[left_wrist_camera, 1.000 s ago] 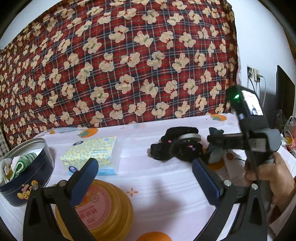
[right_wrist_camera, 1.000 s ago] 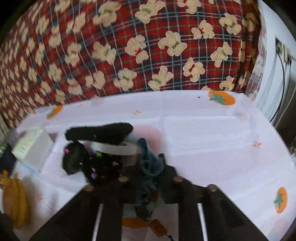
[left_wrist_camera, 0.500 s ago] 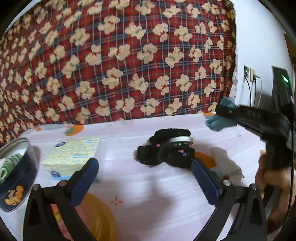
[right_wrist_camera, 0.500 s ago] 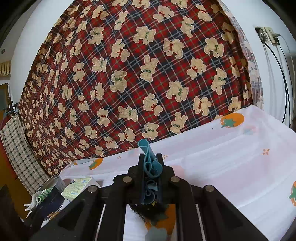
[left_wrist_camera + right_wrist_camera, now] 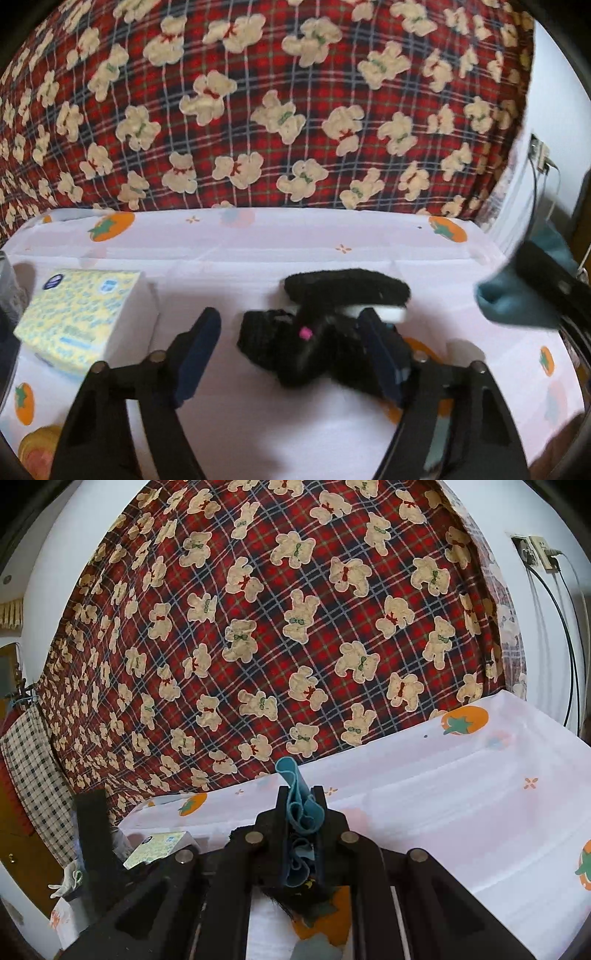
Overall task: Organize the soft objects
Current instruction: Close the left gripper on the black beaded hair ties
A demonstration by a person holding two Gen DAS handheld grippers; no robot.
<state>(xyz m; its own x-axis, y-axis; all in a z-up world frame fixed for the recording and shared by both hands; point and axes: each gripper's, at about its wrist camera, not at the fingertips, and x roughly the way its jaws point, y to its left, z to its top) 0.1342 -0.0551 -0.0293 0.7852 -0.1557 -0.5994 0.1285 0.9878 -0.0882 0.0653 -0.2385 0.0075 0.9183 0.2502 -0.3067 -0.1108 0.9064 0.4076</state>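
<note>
Sorting soft things, partway done.
Right hand-held gripper (image 5: 302, 825) is clamping a teal cloth (image 5: 297, 801); left hand-held gripper (image 5: 291, 350) is closing around the black fuzzy pile (image 5: 314, 343) beside the tissue pack (image 5: 85, 317).

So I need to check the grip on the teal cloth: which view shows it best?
The right wrist view: the teal cloth sits bunched between the shut right gripper. The left wrist view shows only a blurred end of it at the right edge.
</note>
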